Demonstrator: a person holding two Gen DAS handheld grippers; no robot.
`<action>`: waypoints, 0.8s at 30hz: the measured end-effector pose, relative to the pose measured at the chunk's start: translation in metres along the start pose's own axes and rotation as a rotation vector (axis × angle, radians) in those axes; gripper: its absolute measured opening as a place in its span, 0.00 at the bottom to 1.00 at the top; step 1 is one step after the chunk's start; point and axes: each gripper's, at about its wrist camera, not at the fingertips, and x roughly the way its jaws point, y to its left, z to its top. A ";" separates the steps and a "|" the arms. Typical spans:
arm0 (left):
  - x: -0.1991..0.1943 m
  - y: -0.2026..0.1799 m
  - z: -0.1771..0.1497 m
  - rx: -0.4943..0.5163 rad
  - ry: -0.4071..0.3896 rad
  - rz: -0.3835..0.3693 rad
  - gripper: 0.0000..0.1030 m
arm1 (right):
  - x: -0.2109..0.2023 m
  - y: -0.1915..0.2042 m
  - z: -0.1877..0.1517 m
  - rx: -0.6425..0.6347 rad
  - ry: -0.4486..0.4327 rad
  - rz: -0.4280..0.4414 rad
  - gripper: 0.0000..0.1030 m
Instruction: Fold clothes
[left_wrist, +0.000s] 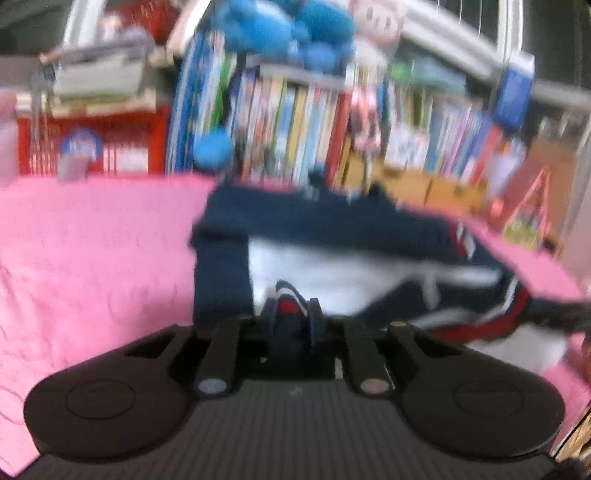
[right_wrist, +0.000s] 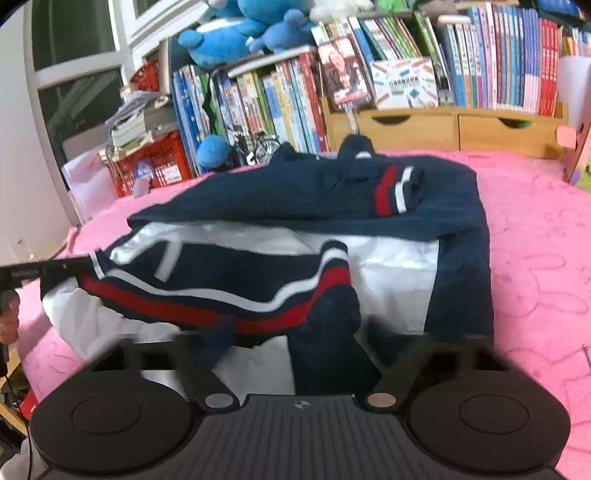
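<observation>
A navy jacket (right_wrist: 303, 192) with white lining and red-and-white striped trim lies partly folded on the pink bedspread (right_wrist: 535, 258). In the left wrist view my left gripper (left_wrist: 291, 314) is shut on the jacket's striped hem (left_wrist: 286, 299), which bunches between the two fingers. The right wrist view shows that same gripper (right_wrist: 70, 267) at the far left, holding the hem's corner lifted. My right gripper (right_wrist: 310, 338) hovers low over the jacket's near edge, blurred, jaws apart. A navy fold (right_wrist: 328, 343) lies between them, and I see no pinch on it.
Behind the bed stand packed bookshelves (right_wrist: 480, 55), blue plush toys (right_wrist: 236, 37), a red crate (right_wrist: 155, 162) with stacked papers and a wooden drawer unit (right_wrist: 443, 129). A person's hand (right_wrist: 8, 317) shows at the left edge. Pink bedspread (left_wrist: 92, 258) stretches left of the jacket.
</observation>
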 end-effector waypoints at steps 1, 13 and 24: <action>-0.011 -0.001 0.007 0.007 -0.044 -0.017 0.14 | -0.005 0.003 0.001 -0.001 -0.014 -0.012 0.19; 0.015 0.016 -0.011 0.085 0.089 0.175 0.14 | -0.024 0.013 -0.020 -0.102 0.001 -0.221 0.18; 0.037 0.014 0.012 0.030 0.177 -0.214 0.82 | -0.031 -0.008 -0.006 0.009 -0.056 -0.099 0.45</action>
